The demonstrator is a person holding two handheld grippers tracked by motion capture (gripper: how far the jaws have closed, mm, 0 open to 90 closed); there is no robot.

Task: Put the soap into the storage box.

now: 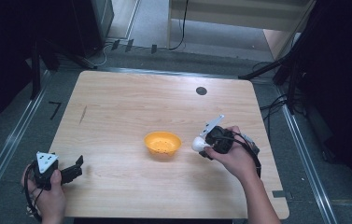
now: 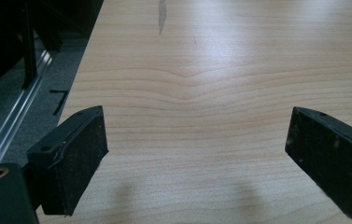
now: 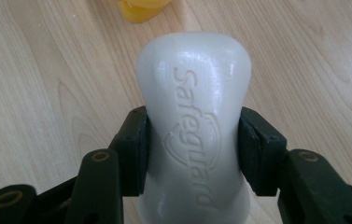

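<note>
Your right hand-held gripper (image 3: 192, 154) is clamped on a white bar of soap (image 3: 193, 107), its two black jaws pressing the bar's narrowed waist from either side, with the embossed "Safeguard" lettering facing the camera. In the high view, the same right hand-held gripper (image 1: 205, 143) holds the soap (image 1: 198, 143) low over the wooden worktop (image 1: 131, 102), just to the right of a small orange bowl (image 1: 163, 143) with a perforated bottom. The bowl sits near the middle of the worktop, close to the soap but apart from it.

Your left hand-held gripper (image 2: 197, 149) is spread wide with nothing between its jaws, and bare wood shows beyond them. In the high view, the left hand-held gripper (image 1: 73, 170) rests at the near left corner of the worktop, well apart from the bowl.

The likely risk is the grip itself. The soap is smooth and rounded, so it could squirt forward out of the jaws if you squeeze harder or tilt. The bowl looks light and nothing steadies it, so a nudge from the soap could push or tip it.
</note>
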